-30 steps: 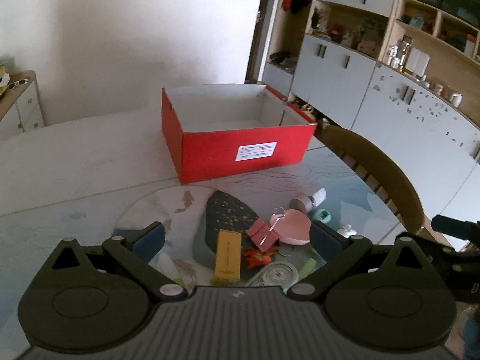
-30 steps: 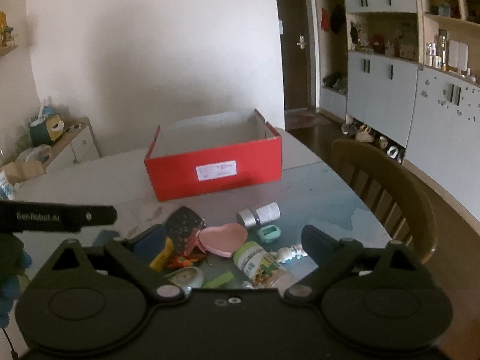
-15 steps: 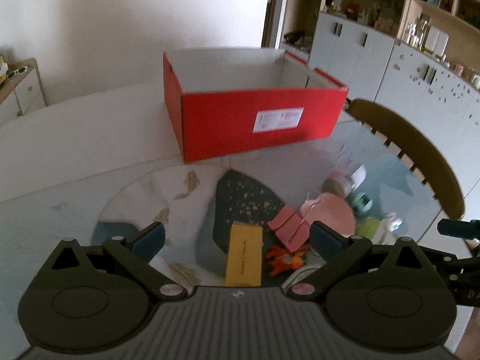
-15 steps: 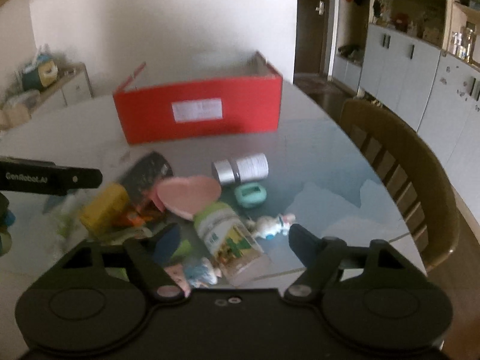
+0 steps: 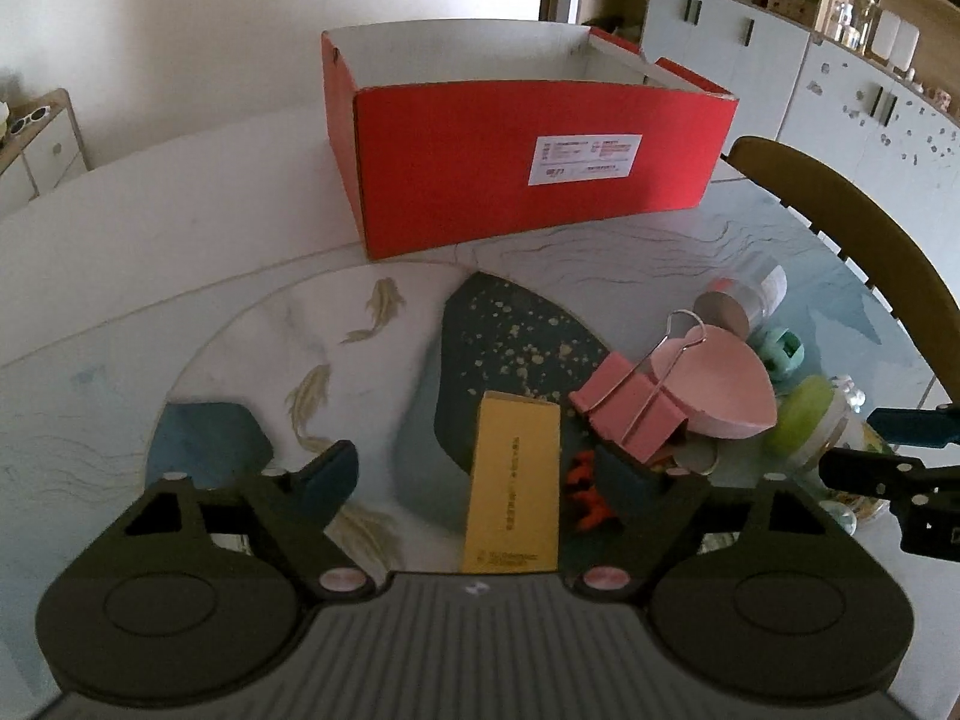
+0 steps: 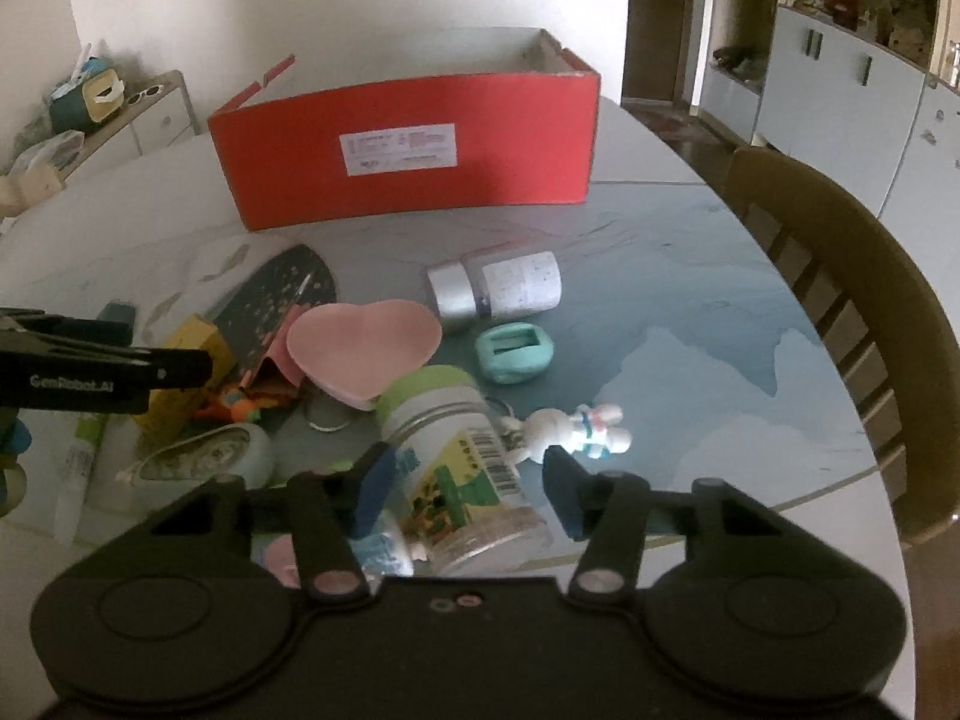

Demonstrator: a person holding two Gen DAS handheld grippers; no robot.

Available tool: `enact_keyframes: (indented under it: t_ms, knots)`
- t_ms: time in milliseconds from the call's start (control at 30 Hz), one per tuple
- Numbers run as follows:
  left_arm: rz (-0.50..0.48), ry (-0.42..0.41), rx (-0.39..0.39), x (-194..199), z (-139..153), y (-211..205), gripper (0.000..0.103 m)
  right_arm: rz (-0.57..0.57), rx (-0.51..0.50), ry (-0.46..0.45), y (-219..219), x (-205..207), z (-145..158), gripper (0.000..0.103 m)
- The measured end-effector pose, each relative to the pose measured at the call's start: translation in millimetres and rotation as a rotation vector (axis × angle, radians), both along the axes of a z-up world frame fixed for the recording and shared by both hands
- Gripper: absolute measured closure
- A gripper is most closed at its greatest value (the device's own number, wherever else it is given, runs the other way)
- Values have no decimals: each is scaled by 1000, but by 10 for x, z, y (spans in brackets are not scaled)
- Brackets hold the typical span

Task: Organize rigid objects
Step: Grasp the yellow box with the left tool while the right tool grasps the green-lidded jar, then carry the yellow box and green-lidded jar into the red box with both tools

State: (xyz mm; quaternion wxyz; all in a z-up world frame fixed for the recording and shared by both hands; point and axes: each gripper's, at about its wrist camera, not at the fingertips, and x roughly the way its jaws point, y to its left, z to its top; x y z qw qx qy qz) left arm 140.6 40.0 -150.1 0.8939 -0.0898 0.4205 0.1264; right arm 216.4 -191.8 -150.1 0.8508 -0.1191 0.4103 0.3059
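Hovering low over the table (image 5: pixel 150 252), the left claw (image 5: pixel 477 471) has its two fingers spread wide apart, and nothing is between them except the yellow box (image 5: pixel 515 483), which lies flat on the surface in the gap. Its long axis runs straight away from the claw, toward the red box (image 5: pixel 528 174) far in front. I judge it a light, stiff carton with smooth sides; pressing on the two long side walls near the middle should hold it, but gently, because thin card may dent.

Just to the right of this claw lie a pink binder clip (image 5: pixel 630 414) and a pink heart dish (image 5: pixel 720 390).

The right claw (image 6: pixel 468 498) is also open, its fingers standing on both sides of a green-capped bottle (image 6: pixel 456 450) without pressing it, as far as I can tell. The bottle lies on its side, the cap pointing away from the claw and a little left. It looks hard and round, so it can roll or slip; the body below the cap seems the best place. A small rabbit figure (image 6: pixel 576 429) lies just beyond the right finger.
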Motion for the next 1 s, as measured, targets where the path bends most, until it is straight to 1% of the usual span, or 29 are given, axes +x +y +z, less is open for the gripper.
enact_keyframes:
  t_ms: [33,100,167,267,400,433,500,533,600,767,1000]
  knots:
    - [1,1,1,2,-10,5,30,5,0,5,8,2,-8,53]
    - [0,6,-3,7,-23,6,38,14,-11,1,31,3,-30,53]
    - [-1,11,-7,13,-43,3,44,16,-13,2,41,14,-40,53]
    - [-3,22,4,27,-76,-8,49,19,-26,10,54,34,-69,53]
    - [-13,31,15,49,-105,-22,61,30,-49,-1,85,30,-104,54]
    - [-19,32,19,54,-109,-30,62,31,-50,-1,86,34,-108,54]
    - [-31,35,26,63,-114,-50,70,28,-47,4,87,44,-106,55]
    - [-34,35,29,65,-116,-59,71,27,-48,6,86,44,-104,55]
    - [-39,34,30,68,-115,-70,73,28,-51,7,88,42,-102,56]
    - [-46,35,43,86,-101,-89,74,21,-46,9,79,42,-68,58]
    - [-40,36,23,70,-54,-77,74,15,-23,8,54,17,41,59]
